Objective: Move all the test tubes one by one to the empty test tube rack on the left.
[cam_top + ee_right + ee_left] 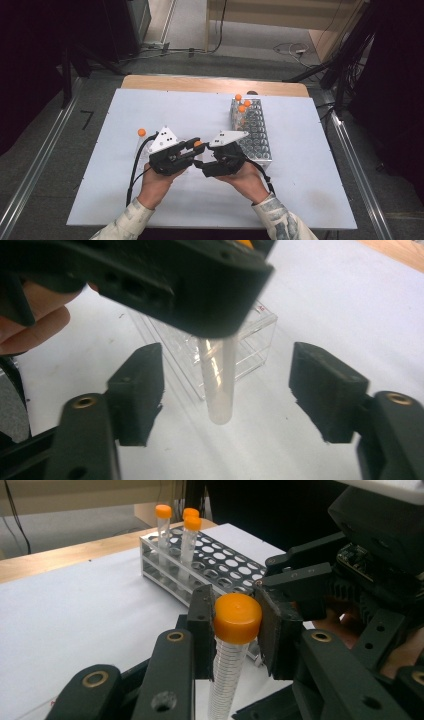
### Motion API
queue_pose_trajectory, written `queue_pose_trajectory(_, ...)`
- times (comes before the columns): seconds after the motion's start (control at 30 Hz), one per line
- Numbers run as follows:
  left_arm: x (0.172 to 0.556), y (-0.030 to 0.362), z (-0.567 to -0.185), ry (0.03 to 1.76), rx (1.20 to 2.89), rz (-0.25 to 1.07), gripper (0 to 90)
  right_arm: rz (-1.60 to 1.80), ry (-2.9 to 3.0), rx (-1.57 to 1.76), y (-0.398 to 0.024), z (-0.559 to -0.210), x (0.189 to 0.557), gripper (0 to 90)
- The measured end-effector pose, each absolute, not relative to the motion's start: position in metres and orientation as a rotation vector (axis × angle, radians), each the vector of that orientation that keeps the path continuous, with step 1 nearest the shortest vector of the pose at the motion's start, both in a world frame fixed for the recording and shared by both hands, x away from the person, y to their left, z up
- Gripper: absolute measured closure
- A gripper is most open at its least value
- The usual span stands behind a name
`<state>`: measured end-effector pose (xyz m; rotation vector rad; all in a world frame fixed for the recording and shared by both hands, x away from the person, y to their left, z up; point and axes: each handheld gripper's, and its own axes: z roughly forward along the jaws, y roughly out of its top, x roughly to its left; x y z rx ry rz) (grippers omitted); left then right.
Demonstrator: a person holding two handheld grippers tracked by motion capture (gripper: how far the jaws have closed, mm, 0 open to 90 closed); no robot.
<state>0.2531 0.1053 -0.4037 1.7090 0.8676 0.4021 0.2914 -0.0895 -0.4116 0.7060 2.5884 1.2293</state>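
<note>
With the left gripper (pixel 235 630) clamped on the orange cap of the tube (pixel 227 675) at centre frame and the right gripper (pixel 227 390) wide open around its lower end without touching, keep the tube plumb — unhurried — toward the rack (pixel 252 131) at upper right.

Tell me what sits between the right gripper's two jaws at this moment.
In the right gripper view, the clear lower end of the tube hangs between the right gripper's open jaws, touching neither. The left gripper holds it from above, just under its orange cap.
</note>
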Motion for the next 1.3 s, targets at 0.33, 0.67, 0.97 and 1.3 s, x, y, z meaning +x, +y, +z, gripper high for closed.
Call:
queue_pose_trajectory(0.33, 0.253, 0.122, -0.391, 0.890, 1.650, 0.415, 70.8, 1.243, 2.571, 0.740, -0.096, -0.409, 0.294, 23.1)
queue_pose_trajectory(0.67, 0.255, 0.147, -0.381, 0.932, 1.589, 0.452, 70.8, 1.228, 2.573, 0.746, -0.096, -0.410, 0.296, 22.7)
queue_pose_trajectory(0.97, 0.260, 0.181, -0.375, 1.024, 1.531, 0.531, 70.8, 1.223, 2.568, 0.769, -0.098, -0.410, 0.297, 22.8)
queue_pose_trajectory(1.3, 0.265, 0.212, -0.380, 1.130, 1.514, 0.663, 70.8, 1.229, 2.555, 0.772, -0.100, -0.408, 0.298, 22.9)
